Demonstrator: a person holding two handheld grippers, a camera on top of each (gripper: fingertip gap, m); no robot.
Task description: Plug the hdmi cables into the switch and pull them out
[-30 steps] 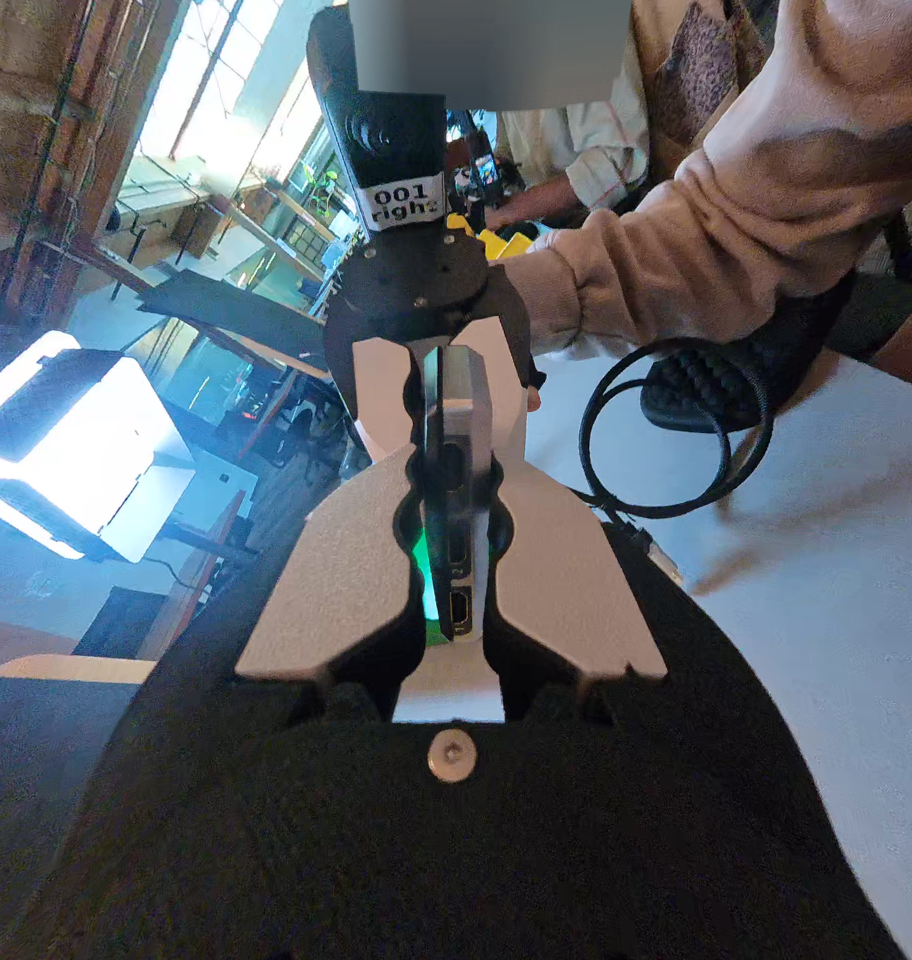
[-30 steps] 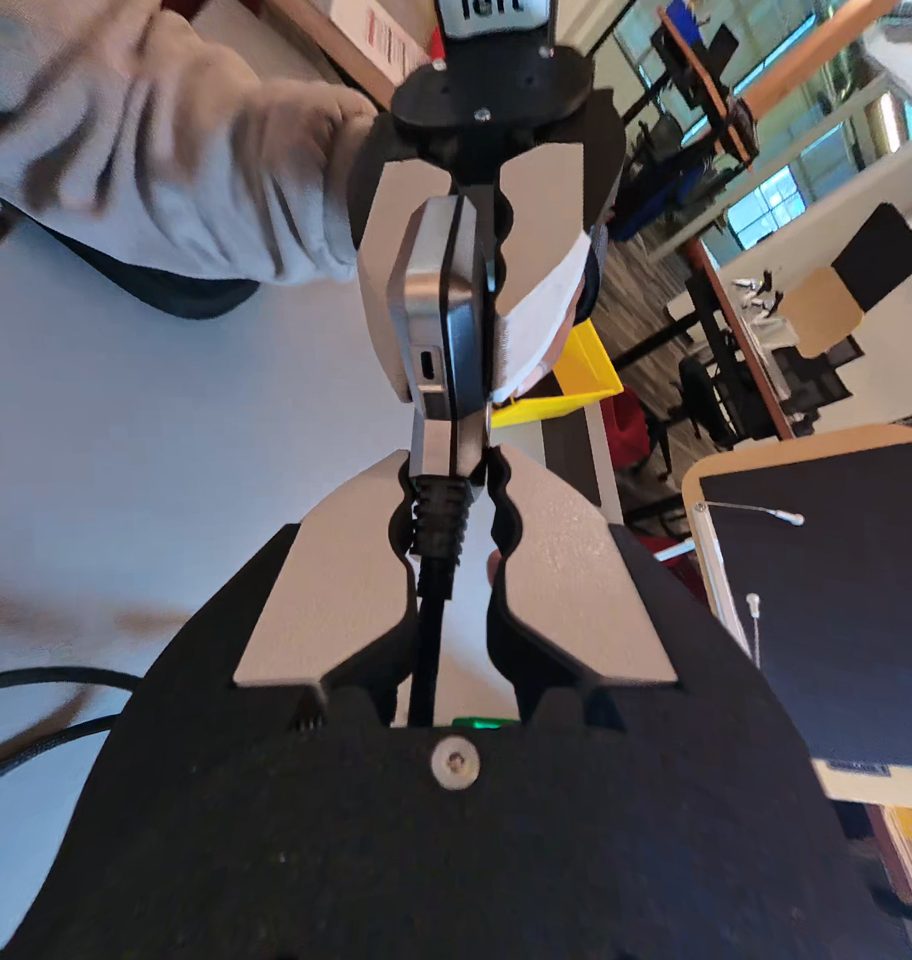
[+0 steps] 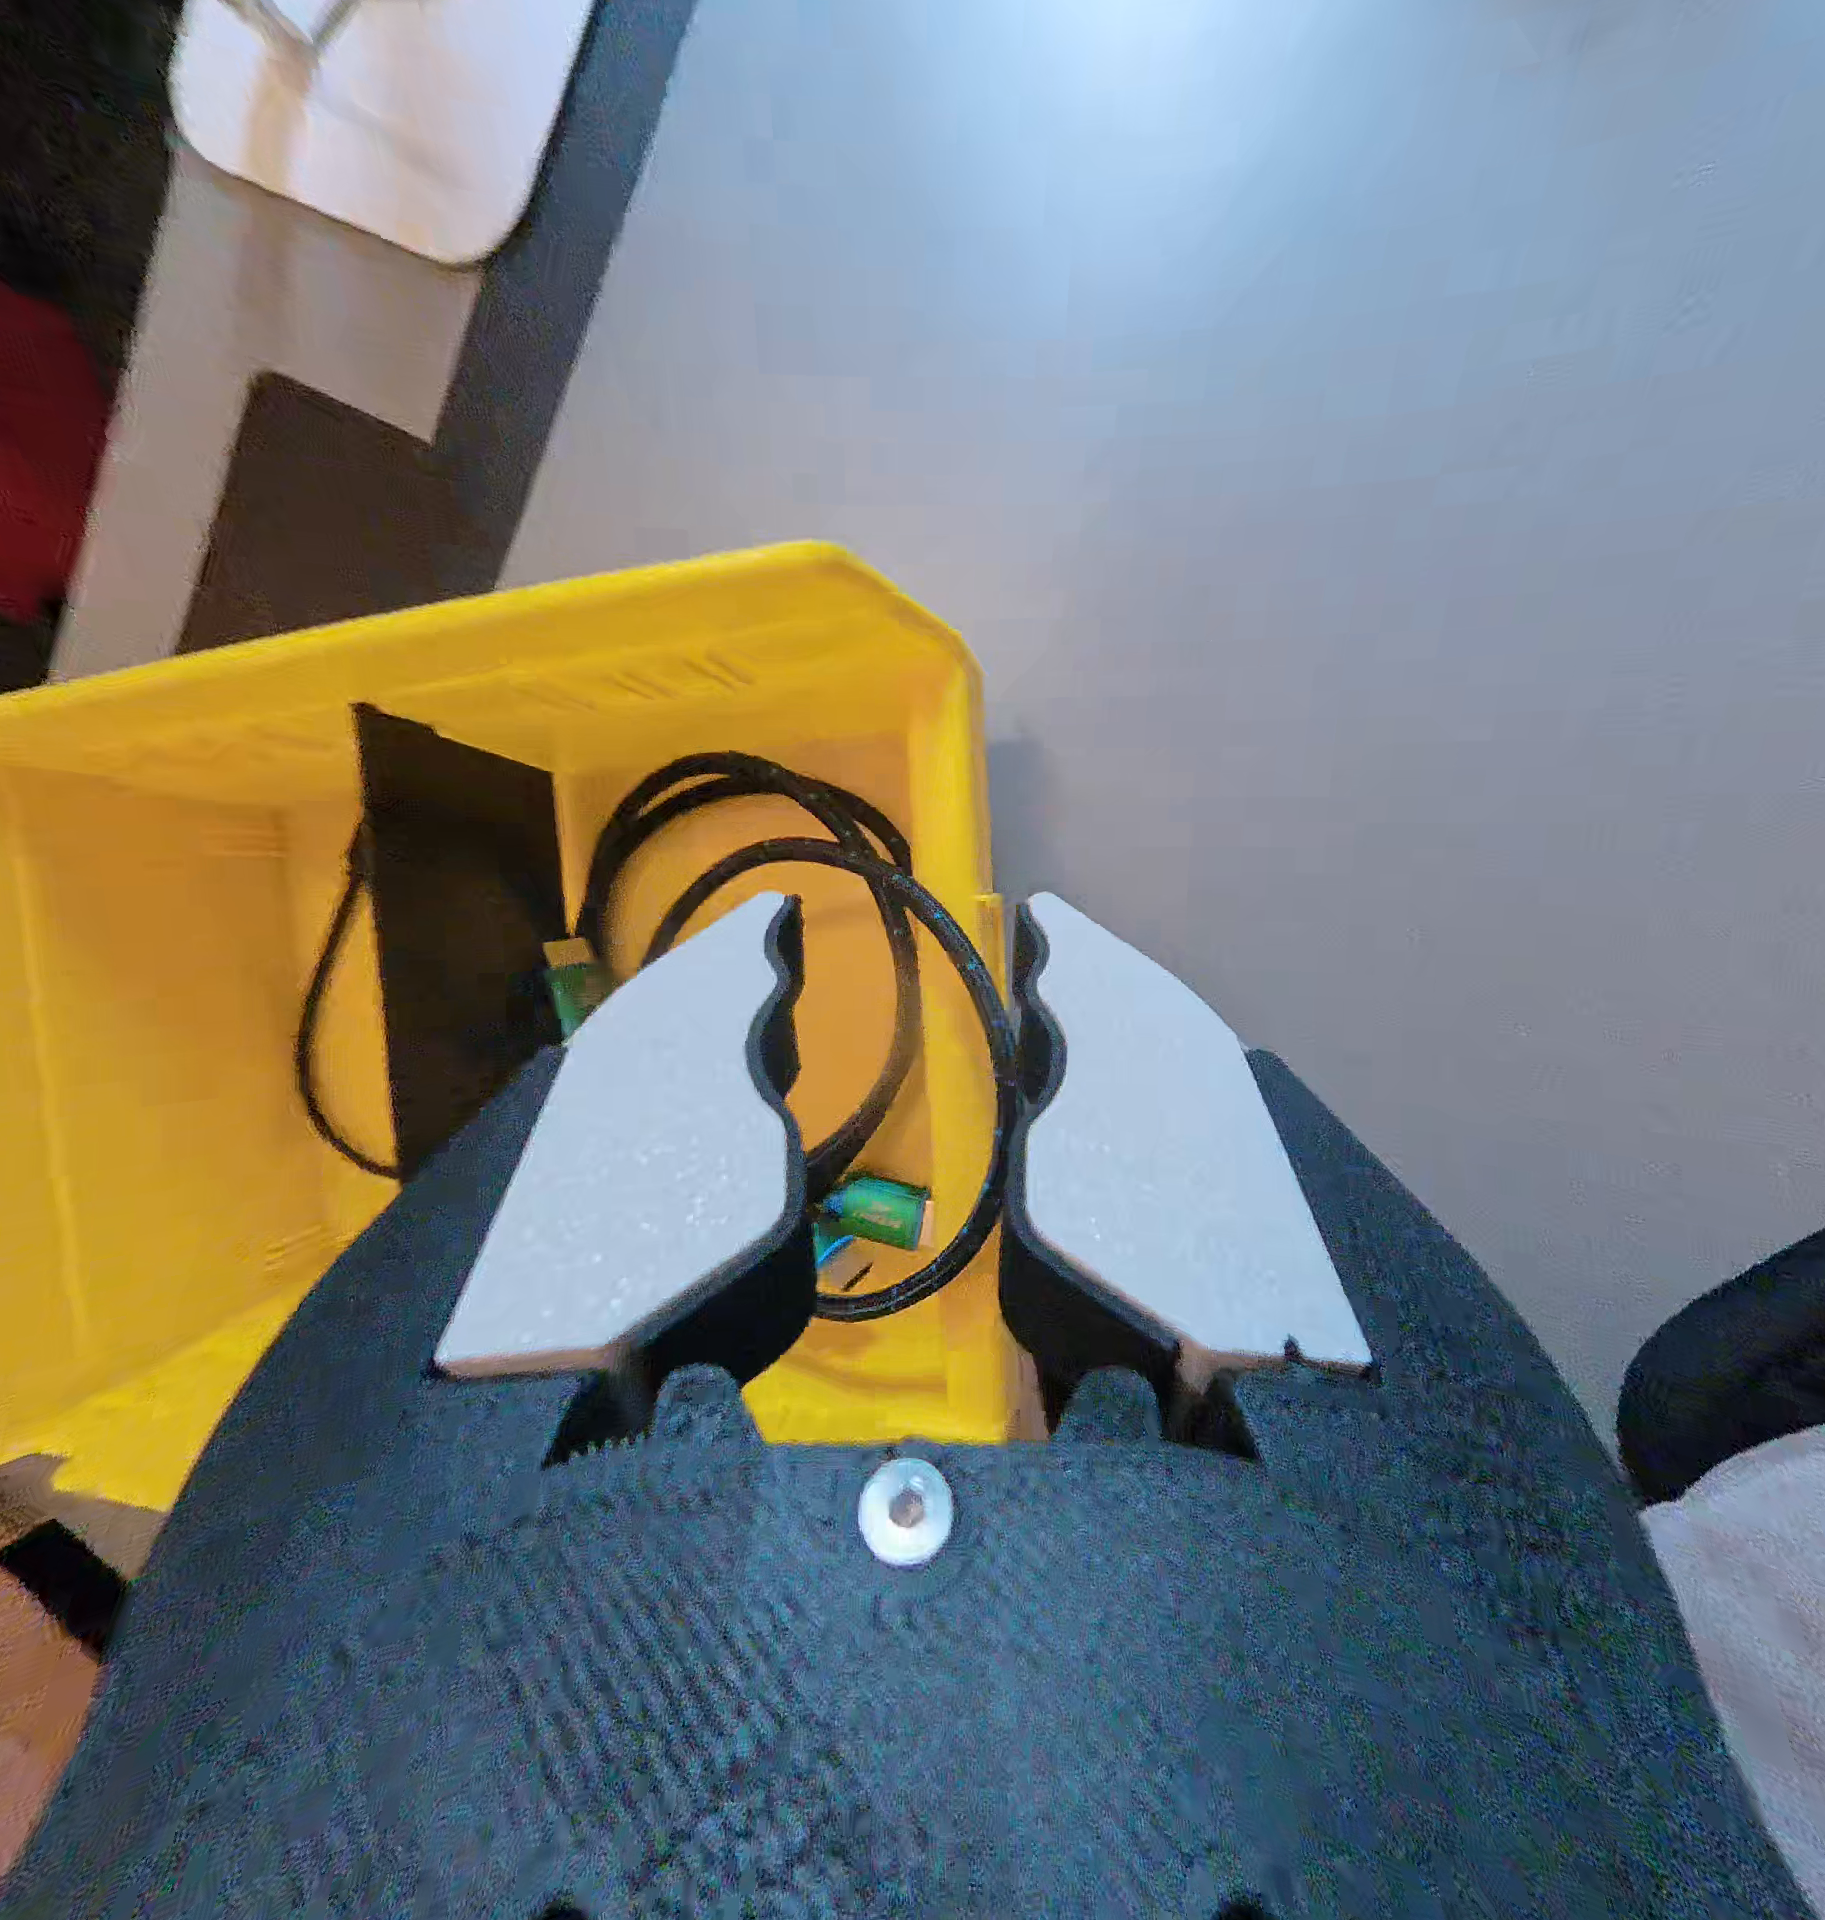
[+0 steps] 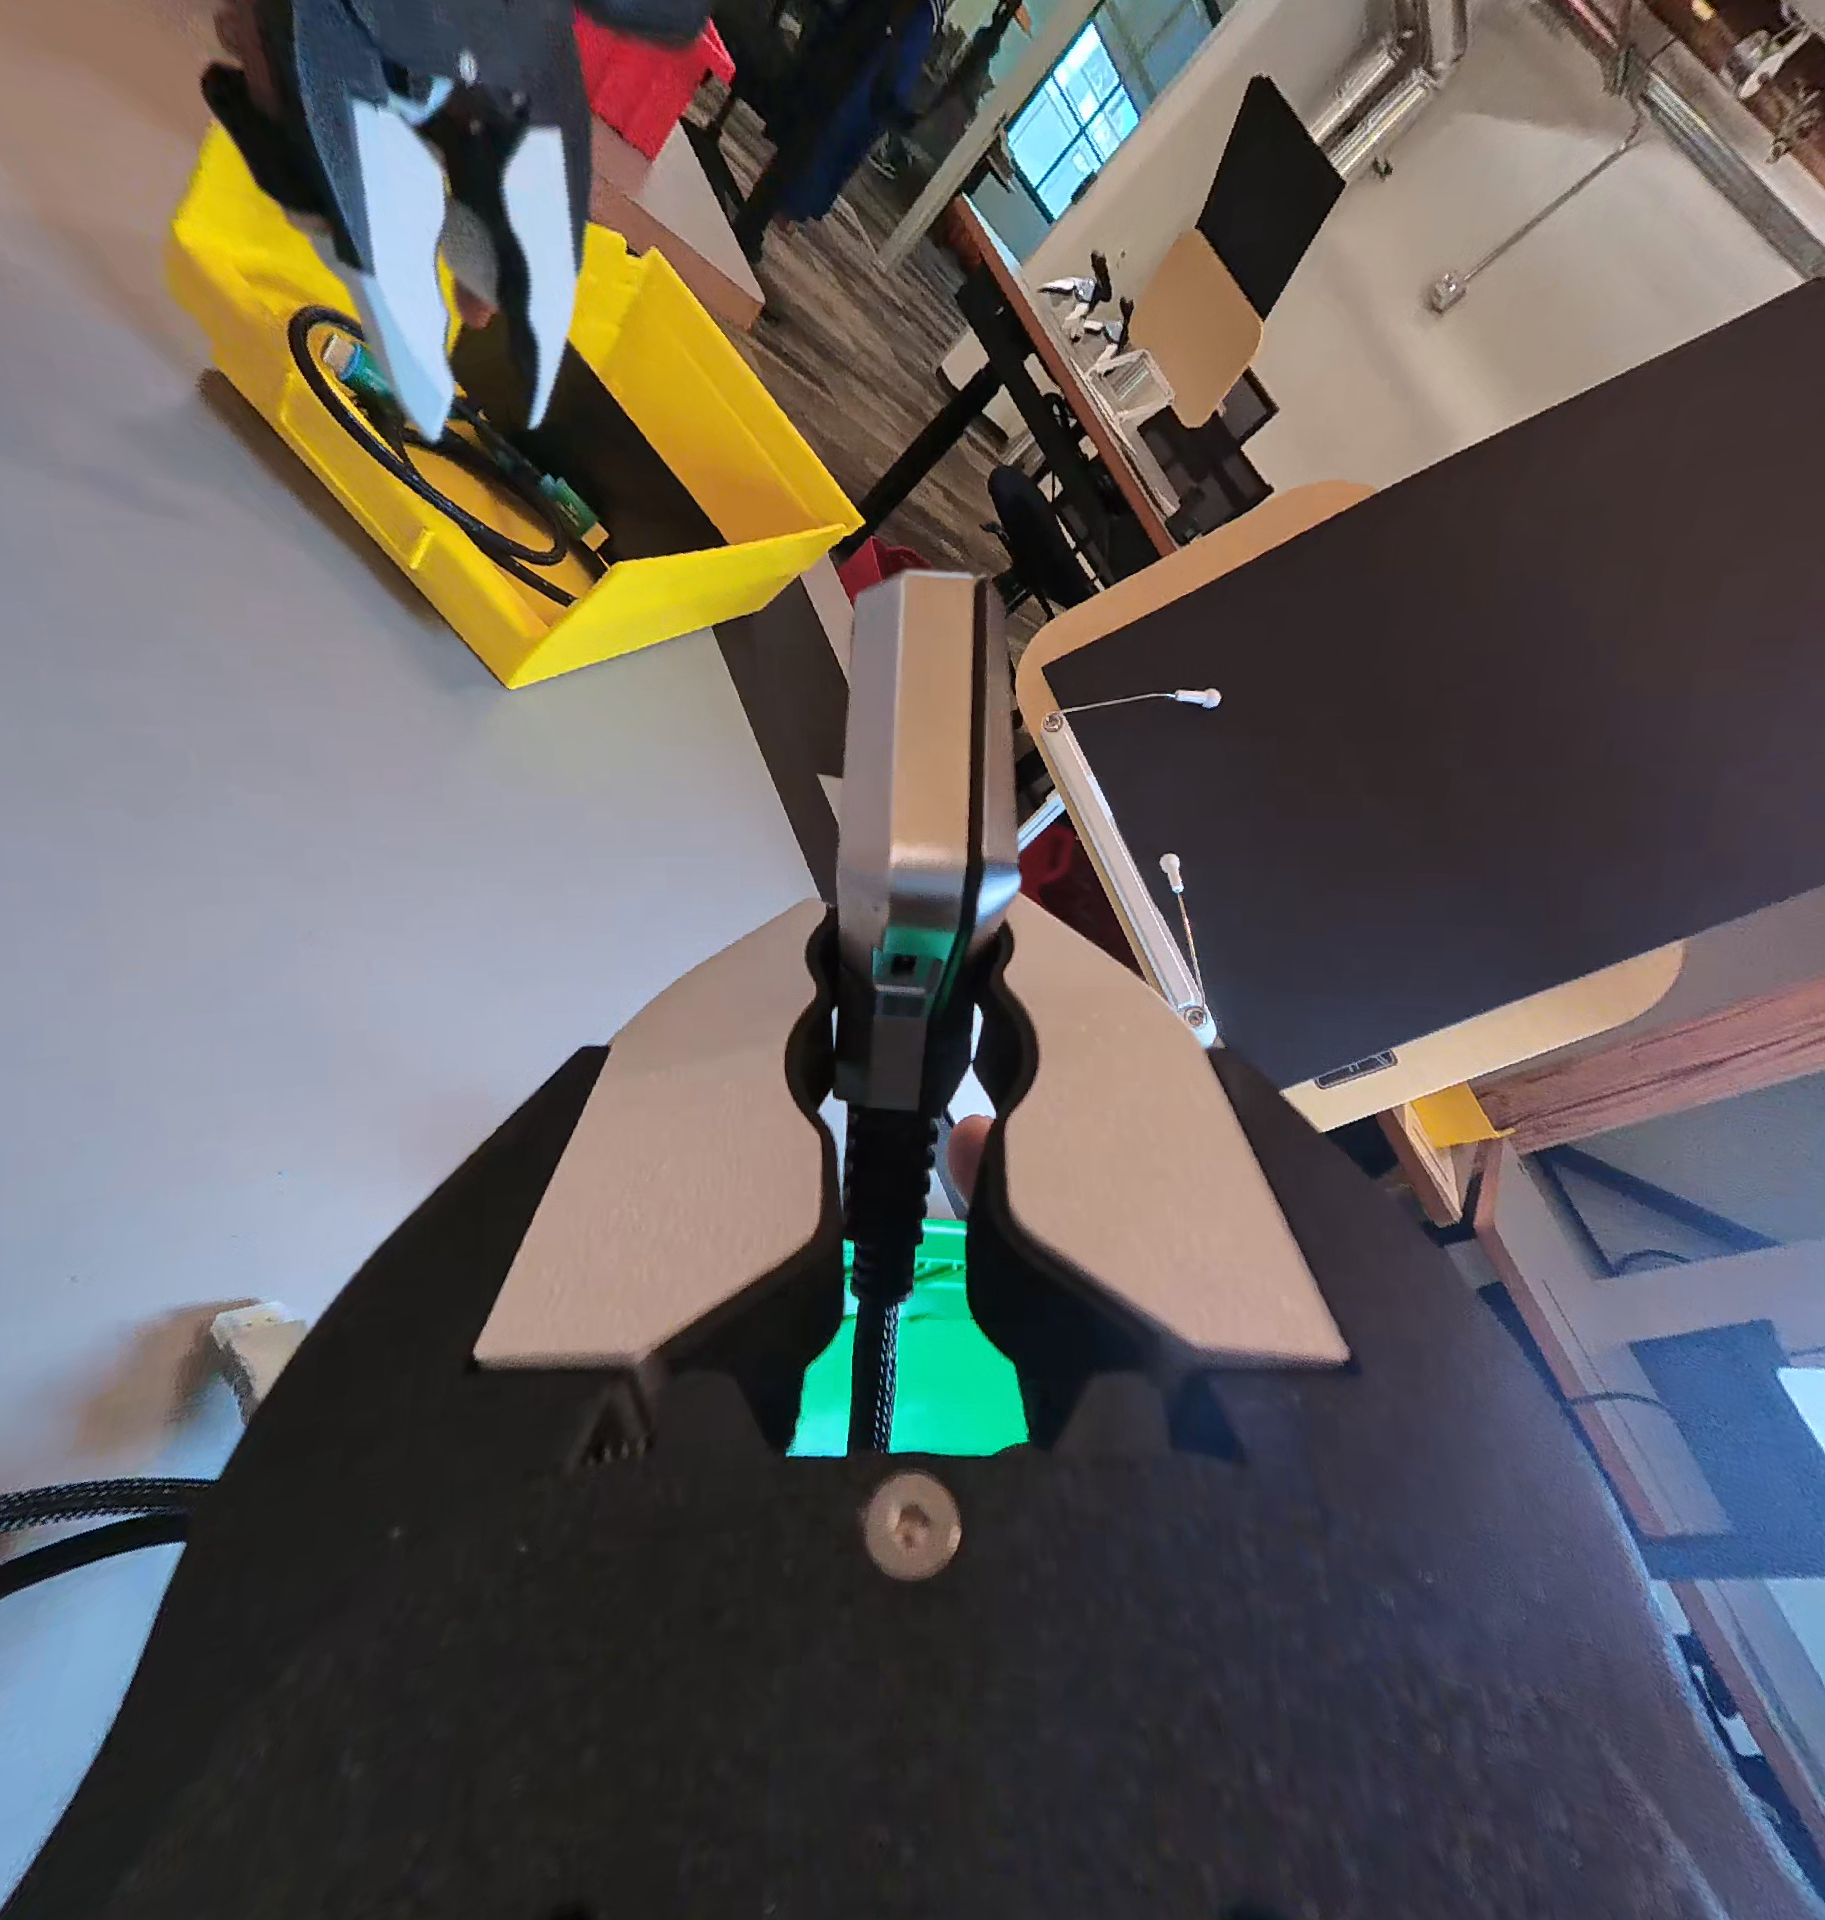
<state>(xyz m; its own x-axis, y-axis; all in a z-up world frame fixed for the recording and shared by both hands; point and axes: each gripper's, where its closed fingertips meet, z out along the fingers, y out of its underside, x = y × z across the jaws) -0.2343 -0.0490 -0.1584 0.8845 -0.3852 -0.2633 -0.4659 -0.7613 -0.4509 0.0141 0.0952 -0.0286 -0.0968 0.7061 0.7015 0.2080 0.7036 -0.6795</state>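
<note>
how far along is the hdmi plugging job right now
One cable plug already sits in the grey switch, and the right gripper is shut on that plug, holding the switch up. The left gripper is open and empty above the yellow bin, where another black cable with green plugs lies coiled. That one is not plugged in, and the pulling out remains.

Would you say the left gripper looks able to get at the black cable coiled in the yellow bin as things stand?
Probably yes. The left gripper is open and empty, poised over the yellow bin, whose top is open. The black cable lies loose inside. The black divider stands beside it, not over it.
</note>
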